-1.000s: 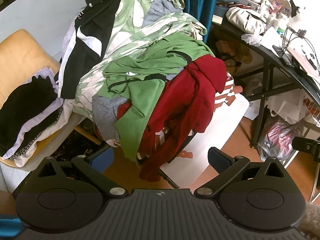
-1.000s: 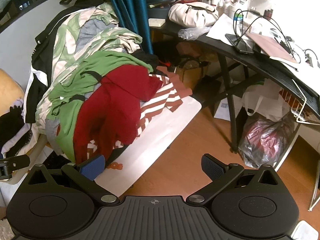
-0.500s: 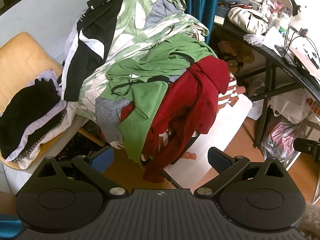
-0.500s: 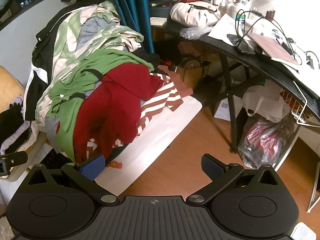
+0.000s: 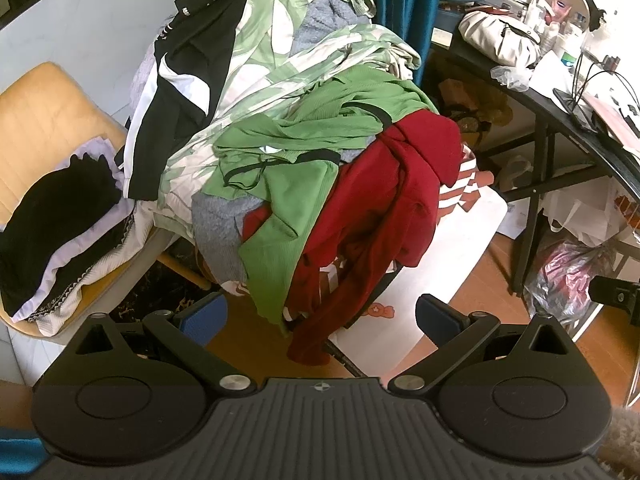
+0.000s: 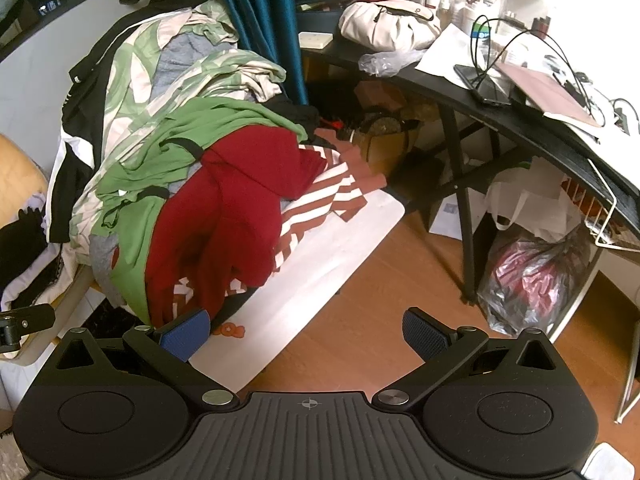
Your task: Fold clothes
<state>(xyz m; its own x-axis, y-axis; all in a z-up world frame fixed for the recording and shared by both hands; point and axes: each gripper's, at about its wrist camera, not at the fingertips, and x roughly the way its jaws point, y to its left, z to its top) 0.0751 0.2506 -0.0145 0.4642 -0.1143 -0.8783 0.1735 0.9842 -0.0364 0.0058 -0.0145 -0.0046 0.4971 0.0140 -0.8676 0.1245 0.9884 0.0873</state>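
A tall heap of clothes lies over a white board [image 6: 336, 248]. On top are a dark red hoodie [image 5: 384, 208] [image 6: 240, 200], a green top [image 5: 304, 160] [image 6: 160, 160], a red-and-white striped garment [image 6: 320, 200], a grey knit [image 5: 218, 224] and a green-and-white leaf-print sheet [image 5: 272, 56]. My left gripper [image 5: 320, 316] is open, in front of the hoodie's hanging sleeve, touching nothing. My right gripper [image 6: 306, 330] is open too, over the board's near corner and the wooden floor.
A yellow chair [image 5: 44, 120] at the left carries folded black and white clothes [image 5: 52, 208]. A black desk [image 6: 520, 120] with a bag, cables and papers stands at the right, with plastic bags [image 6: 532, 276] beneath. A teal curtain [image 6: 264, 12] hangs behind.
Both views have shifted slightly, so the heap sits a little lower and more central. The clothes have not moved and both grippers stay open.
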